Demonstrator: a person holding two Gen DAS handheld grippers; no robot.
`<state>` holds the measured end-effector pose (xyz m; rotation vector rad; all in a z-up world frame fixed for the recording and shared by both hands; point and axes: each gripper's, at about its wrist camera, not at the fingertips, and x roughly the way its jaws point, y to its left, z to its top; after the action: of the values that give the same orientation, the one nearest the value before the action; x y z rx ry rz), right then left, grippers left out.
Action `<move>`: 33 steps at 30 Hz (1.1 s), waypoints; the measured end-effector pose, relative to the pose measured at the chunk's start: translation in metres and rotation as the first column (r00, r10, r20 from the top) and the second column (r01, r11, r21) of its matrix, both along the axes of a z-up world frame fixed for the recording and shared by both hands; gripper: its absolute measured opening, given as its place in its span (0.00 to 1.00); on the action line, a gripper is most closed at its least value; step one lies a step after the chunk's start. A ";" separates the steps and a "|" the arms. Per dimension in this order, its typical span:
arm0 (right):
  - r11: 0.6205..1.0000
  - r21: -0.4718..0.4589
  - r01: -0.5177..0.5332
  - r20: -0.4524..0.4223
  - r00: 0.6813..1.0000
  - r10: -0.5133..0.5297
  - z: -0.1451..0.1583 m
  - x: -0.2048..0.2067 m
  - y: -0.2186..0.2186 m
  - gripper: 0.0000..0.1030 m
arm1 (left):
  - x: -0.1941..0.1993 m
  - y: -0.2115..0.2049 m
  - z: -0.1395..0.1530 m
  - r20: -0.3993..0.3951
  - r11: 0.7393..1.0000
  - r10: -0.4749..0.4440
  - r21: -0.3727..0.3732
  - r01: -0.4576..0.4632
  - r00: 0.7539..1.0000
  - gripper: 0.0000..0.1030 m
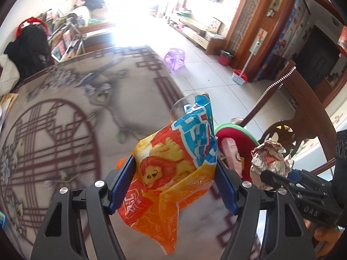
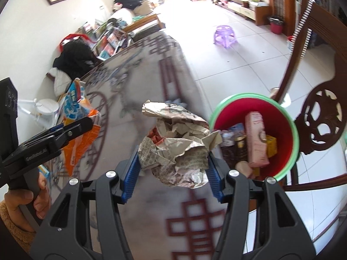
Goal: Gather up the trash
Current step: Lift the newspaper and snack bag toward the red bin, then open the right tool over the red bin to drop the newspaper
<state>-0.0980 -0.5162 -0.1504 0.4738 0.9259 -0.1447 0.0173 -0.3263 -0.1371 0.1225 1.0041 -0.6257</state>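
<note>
Step in hand, judged: carry both pieces to red bin [image 2: 288,117] with green rim, release over opening.

Left hand-held gripper [image 1: 173,177] clamped on orange-blue snack bag [image 1: 173,164]; bag sticks up past fingertips, tail hangs below.

Right hand-held gripper [image 2: 173,171] clamped on crumpled newspaper ball [image 2: 177,147].

Bin ahead-right of both, off desk [image 2: 151,197] edge, beside carved chair [image 2: 321,119].

Advice: bring each load fully over rim before opening; bag is light, may drift.

Both grippers pitched steeply down, side by side.

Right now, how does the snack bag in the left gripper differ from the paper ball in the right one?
The snack bag is glossy orange and blue plastic with a cartoon lion; the paper ball is dull, printed newspaper. The snack bag hangs fairly flat and long below the pads; the paper ball is crumpled into a lump. Both are clamped between blue pads above the table, near the red bin.
</note>
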 end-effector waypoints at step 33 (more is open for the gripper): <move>0.968 -0.064 0.242 -0.097 0.964 -0.247 -0.041 -0.013 -0.129 0.70 | -0.006 -0.125 -0.014 -0.023 0.981 -0.193 0.003 0.193 0.981 0.66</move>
<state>-0.1108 -0.6454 -0.1911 0.5355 0.9608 -0.4209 0.0112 -0.4515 -0.1510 0.2202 1.0229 -0.8032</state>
